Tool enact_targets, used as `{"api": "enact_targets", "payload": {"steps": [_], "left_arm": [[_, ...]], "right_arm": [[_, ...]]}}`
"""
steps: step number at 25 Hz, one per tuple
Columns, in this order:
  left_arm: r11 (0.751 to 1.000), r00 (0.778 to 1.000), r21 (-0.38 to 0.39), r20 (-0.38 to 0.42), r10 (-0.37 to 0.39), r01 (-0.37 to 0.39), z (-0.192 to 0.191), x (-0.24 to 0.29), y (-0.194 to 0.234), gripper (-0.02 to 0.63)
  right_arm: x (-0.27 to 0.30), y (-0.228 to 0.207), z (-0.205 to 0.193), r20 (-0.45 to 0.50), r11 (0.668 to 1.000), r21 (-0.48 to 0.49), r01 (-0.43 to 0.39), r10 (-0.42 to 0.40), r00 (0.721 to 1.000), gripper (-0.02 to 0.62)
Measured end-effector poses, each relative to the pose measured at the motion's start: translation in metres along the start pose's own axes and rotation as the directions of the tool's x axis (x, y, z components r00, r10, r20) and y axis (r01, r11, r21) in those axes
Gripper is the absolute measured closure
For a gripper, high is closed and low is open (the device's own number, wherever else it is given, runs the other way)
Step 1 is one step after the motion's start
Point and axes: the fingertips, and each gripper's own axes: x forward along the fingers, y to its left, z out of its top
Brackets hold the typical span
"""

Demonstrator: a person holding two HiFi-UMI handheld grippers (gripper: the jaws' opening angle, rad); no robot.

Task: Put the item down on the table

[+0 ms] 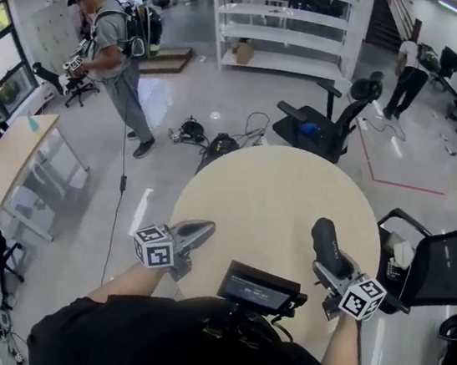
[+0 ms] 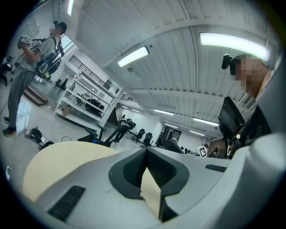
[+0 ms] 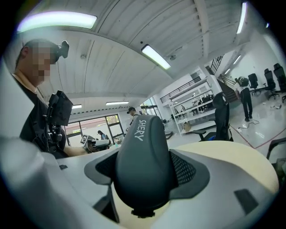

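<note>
Right now my right gripper (image 1: pixel 333 264) is clamped on the item (image 1: pixel 325 236), a dark grey, rounded, elongated thing that sticks out forward past the jaws. In the right gripper view the 2 jaws press on either side of the item (image 3: pixel 145 165), which fills the gap between them and carries the pale lettering "SHERY" near its upper end. From the head view the item sits over the near right part of the round beige table (image 1: pixel 283 185). I cannot tell from any view whether it touches the tabletop.

My left gripper (image 1: pixel 196 232) hangs at the near left edge of the table, tilted so its tips point up and to the right. In the left gripper view its jaws meet at the tips (image 2: pixel 146 152) with nothing between them; only a thin wedge of the tabletop (image 2: pixel 62 165) shows through lower down.

Each gripper carries 1 marker cube: the left one (image 1: pixel 155 245) is at my left forearm and the right one (image 1: pixel 362 297) is by my right wrist. A small black screen (image 1: pixel 257 289) sits on my chest between them.

Beyond the table stands a black office chair (image 1: pixel 325 124), with white shelving (image 1: pixel 290 17) behind it. A person (image 1: pixel 112 51) stands well off to the left on the grey floor.
</note>
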Motion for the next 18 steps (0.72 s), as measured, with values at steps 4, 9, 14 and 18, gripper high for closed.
{"api": "enact_targets", "payload": {"steps": [4, 9, 14, 18], "left_arm": [[1.0, 1.0, -0.009, -0.011, 0.019, -0.019, 0.003, -0.026, 0.042, 0.604], [0.999, 1.0, -0.04, -0.022, -0.013, 0.012, -0.005, -0.034, 0.112, 0.604], [0.995, 0.995, -0.029, -0.005, -0.095, 0.095, 0.022, -0.008, 0.102, 0.604], [0.992, 0.991, 0.024, 0.037, -0.127, 0.126, 0.054, 0.012, 0.103, 0.604]], "right_arm": [[0.055, 0.015, -0.008, -0.019, 0.999, -0.012, -0.039, 0.038, 0.999, 0.255], [0.115, 0.022, -0.031, -0.064, 1.0, 0.016, -0.007, 0.008, 0.998, 0.256], [0.106, 0.045, -0.016, -0.076, 1.0, 0.018, 0.022, -0.021, 0.997, 0.256], [0.106, 0.041, 0.01, -0.063, 0.999, -0.025, 0.039, -0.04, 0.997, 0.255]]}}
